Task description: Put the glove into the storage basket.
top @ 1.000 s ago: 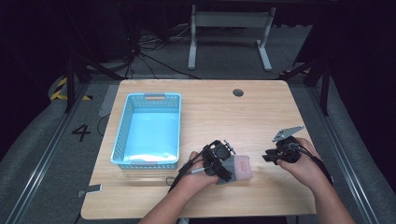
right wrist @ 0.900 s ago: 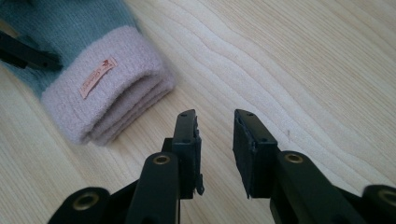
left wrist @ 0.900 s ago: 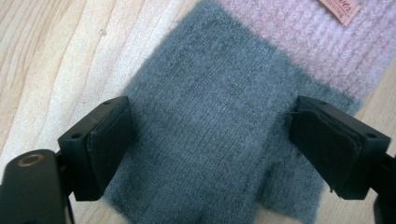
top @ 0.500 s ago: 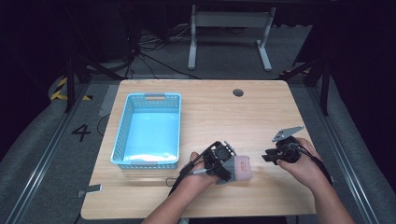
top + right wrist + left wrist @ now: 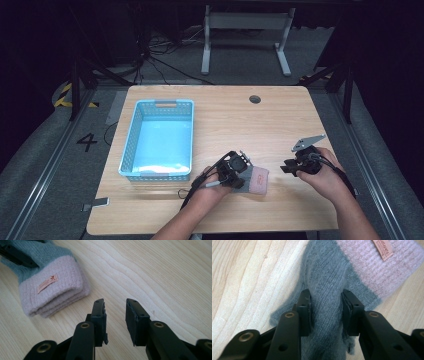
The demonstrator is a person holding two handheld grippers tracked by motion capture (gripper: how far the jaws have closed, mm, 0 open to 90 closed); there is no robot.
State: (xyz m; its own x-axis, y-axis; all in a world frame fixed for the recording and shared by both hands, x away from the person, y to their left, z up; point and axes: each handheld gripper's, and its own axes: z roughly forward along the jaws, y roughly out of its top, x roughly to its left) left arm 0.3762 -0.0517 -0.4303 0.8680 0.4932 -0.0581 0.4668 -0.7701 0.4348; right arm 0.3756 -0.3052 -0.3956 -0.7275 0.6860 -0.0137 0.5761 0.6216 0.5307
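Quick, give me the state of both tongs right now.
Left tongs: shut on the grey and pink knitted glove, pinching its grey part against the wooden table.
Right tongs: open, holding nothing, apart from the glove.

Wooden table (image 5: pixel 280 120) on dim grey floor (image 5: pixel 35 145)

Left claw (image 5: pixel 325 307) pinched tight — right claw (image 5: pixel 115 315) low, jaws slightly parted, empty.
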